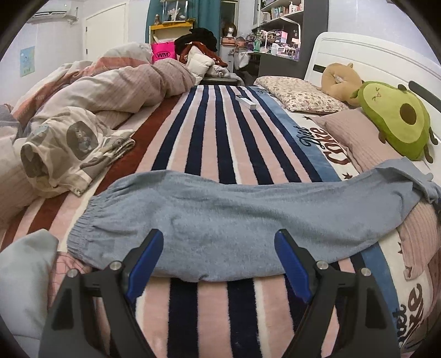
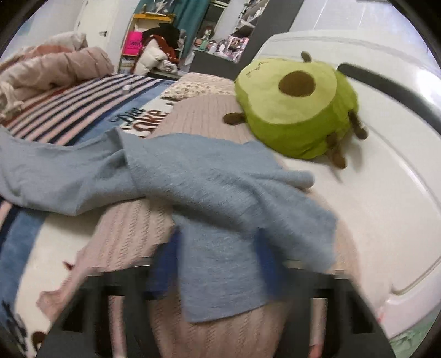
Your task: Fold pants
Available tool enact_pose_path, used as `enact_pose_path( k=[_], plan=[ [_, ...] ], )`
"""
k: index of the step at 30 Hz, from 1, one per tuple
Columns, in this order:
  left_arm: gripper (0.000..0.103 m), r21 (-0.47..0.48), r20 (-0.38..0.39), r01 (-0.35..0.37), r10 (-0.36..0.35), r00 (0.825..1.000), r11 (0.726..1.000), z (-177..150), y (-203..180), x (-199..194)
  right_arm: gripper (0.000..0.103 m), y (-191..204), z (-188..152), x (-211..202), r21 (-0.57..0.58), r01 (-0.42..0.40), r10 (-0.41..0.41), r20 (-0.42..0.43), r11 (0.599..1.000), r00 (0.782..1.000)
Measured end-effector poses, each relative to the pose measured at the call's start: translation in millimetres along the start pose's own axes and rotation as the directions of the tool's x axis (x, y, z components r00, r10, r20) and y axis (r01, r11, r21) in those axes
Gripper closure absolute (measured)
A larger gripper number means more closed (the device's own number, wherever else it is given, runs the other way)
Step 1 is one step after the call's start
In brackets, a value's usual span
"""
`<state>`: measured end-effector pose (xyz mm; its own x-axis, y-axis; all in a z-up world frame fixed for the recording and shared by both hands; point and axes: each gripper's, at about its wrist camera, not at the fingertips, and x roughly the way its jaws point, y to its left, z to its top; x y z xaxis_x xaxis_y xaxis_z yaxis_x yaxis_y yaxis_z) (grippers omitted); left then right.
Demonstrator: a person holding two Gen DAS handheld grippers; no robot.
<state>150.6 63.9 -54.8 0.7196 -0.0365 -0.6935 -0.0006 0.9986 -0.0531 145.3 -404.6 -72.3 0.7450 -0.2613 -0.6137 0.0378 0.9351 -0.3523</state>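
Looking across the bed (image 1: 209, 129), we see soft, limp blue fleece pants (image 1: 220, 217) along its near edge, our left gripper (image 1: 217, 242) open over one leg, our right gripper (image 2: 217, 239) blurred, apparently clamping the waist end, the best hold.

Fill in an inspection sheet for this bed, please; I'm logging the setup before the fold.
Surface: striped blanket on a bed.
Job's things: blue pants lying crosswise, waist end draped over a pink pillow.
Clutter: avocado plush, crumpled duvet, floral pillow.
Grippers: left gripper open over the pants; right gripper blurred, fabric between its fingers.
Cables: nothing seen.
Surroundings: white headboard, crowded shelves.
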Motion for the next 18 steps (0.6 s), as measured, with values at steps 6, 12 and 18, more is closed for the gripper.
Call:
enact_pose_path(
  k=[6, 12, 18],
  plan=[
    [0.023, -0.002, 0.004, -0.001, 0.001, 1.000, 1.000, 1.7, -1.6, 1.9, 0.101, -9.8, 18.3, -9.6, -0.029, 0.087, -0.083, 0.114, 0.996, 0.990],
    [0.023, -0.005, 0.015, -0.014, 0.014, 1.000, 1.000, 10.1, -0.1, 6.5, 0.101, -18.2, 65.5, -1.3, -0.046, 0.105, -0.095, 0.181, 0.993, 0.979],
    [0.023, -0.029, 0.009, -0.045, 0.045, 0.999, 0.999, 11.7, 10.0, 22.2, 0.099, -24.1, 111.4, 41.5, -0.059, 0.125, -0.116, 0.145, 0.990, 0.983]
  ],
)
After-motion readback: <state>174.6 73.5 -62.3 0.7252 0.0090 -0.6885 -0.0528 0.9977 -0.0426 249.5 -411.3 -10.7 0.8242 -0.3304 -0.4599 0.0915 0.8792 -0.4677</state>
